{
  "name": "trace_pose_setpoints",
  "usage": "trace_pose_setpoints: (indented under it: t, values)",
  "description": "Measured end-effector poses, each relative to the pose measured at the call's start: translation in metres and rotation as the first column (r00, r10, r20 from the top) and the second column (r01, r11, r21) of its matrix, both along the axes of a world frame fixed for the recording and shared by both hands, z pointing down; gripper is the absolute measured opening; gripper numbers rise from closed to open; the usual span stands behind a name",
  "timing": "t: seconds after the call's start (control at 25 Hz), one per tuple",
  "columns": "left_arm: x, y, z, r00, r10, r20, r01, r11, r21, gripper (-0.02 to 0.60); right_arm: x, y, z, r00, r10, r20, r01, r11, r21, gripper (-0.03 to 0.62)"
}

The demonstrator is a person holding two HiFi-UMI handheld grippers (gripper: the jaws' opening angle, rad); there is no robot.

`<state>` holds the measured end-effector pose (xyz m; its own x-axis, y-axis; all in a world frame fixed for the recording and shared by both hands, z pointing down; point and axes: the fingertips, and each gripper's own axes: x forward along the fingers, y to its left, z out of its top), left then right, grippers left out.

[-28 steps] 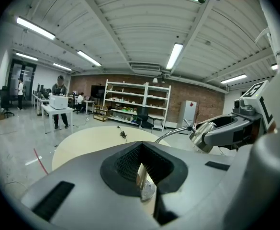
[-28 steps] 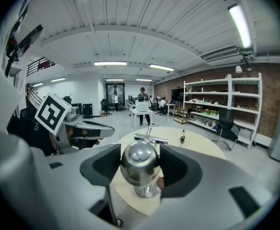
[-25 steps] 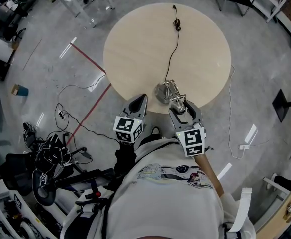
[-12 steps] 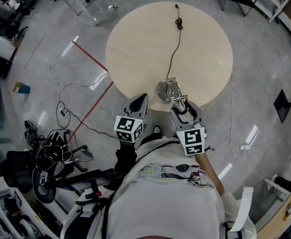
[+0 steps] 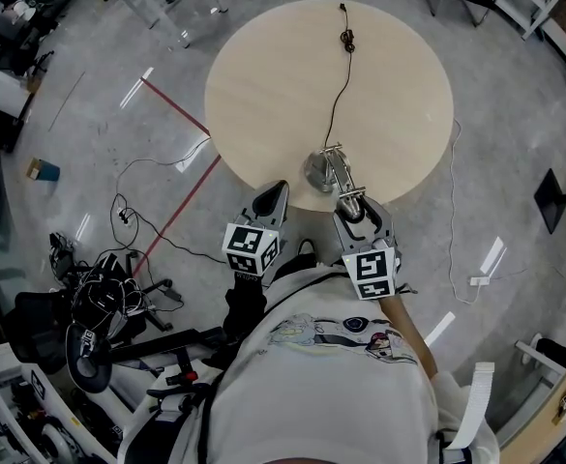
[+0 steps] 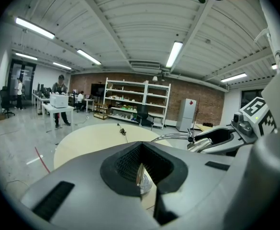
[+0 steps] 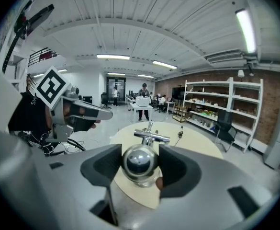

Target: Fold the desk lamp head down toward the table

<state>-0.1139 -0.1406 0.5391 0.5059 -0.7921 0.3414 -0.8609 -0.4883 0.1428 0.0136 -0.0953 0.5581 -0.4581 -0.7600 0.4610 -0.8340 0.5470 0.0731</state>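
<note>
A chrome desk lamp stands near the front edge of the round beige table (image 5: 263,75). Its round base (image 5: 315,173) rests on the tabletop, and its thin jointed arm (image 5: 337,165) leans toward me. My right gripper (image 5: 352,207) is shut on the shiny bulbous lamp head (image 5: 349,203), holding it above the table's edge. In the right gripper view the lamp head (image 7: 140,164) sits squeezed between the dark pads (image 7: 177,169), with the arm joint (image 7: 151,137) behind it. My left gripper (image 5: 269,201) hovers off the table's rim to the left of the lamp, shut and holding nothing.
The lamp's black cord (image 5: 337,95) runs across the table to a plug (image 5: 345,39) at the far side. On the floor lie a red tape line (image 5: 174,112), a white cable (image 5: 451,211), tangled cables and a chair (image 5: 94,307). A black stand foot (image 5: 555,199) sits at the right.
The right gripper has drawn the lamp head slightly toward me, stretching the arm a little. The left gripper has stayed put.
</note>
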Motion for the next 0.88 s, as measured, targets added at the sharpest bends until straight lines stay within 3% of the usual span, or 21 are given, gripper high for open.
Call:
trace_pose_setpoints:
  t: [0.88]
  values:
    - [-0.002, 0.005, 0.006, 1.0, 0.013, 0.012, -0.013, 1.0, -0.018, 0.002, 0.004, 0.013, 0.041, 0.995, 0.0, -0.098, -0.004, 0.999, -0.048, 0.244]
